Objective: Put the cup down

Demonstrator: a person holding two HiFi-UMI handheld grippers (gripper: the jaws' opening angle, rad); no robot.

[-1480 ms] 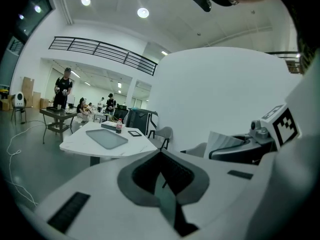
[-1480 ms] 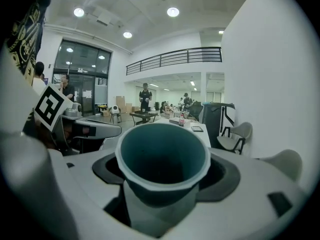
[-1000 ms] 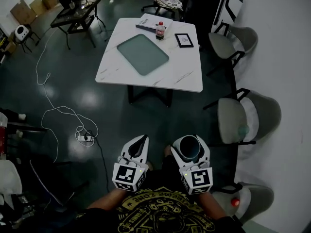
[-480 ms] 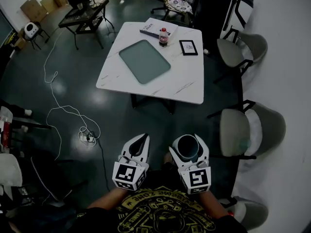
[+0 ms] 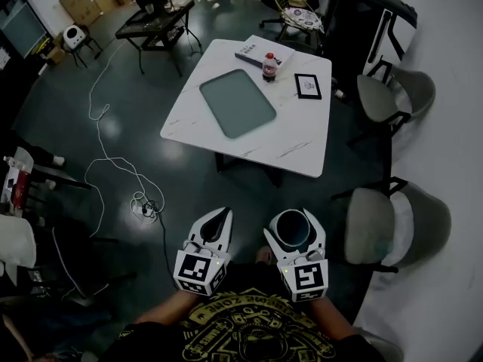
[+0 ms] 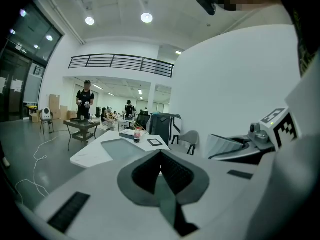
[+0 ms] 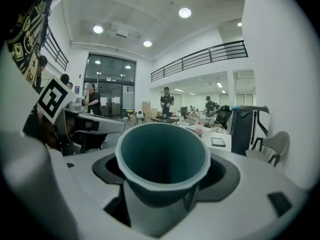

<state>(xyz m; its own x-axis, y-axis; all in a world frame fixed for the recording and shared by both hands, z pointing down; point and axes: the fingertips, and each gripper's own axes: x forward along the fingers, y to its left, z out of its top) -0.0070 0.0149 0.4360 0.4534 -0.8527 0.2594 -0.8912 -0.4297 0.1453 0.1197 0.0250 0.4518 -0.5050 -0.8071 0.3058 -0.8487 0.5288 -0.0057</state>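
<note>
A teal cup with a pale rim sits upright between the jaws of my right gripper, which is shut on it; in the right gripper view the cup fills the middle. My left gripper hangs beside it on the left, its jaws shut together with nothing between them, as the left gripper view shows at the gripper. Both grippers are held in front of the person's body, over the dark floor. The white marble table stands ahead, well apart from both grippers, with a grey-green tray on it.
On the table's far end lie a book, a red-capped bottle and a black picture frame. Grey chairs line the white wall at the right. A white cable snakes over the floor at the left. Boxes and another table stand far back.
The table and chairs have shifted right and down in the head view as the person moves toward the table. Both grippers keep their places in the view, the cup still in the right one.
</note>
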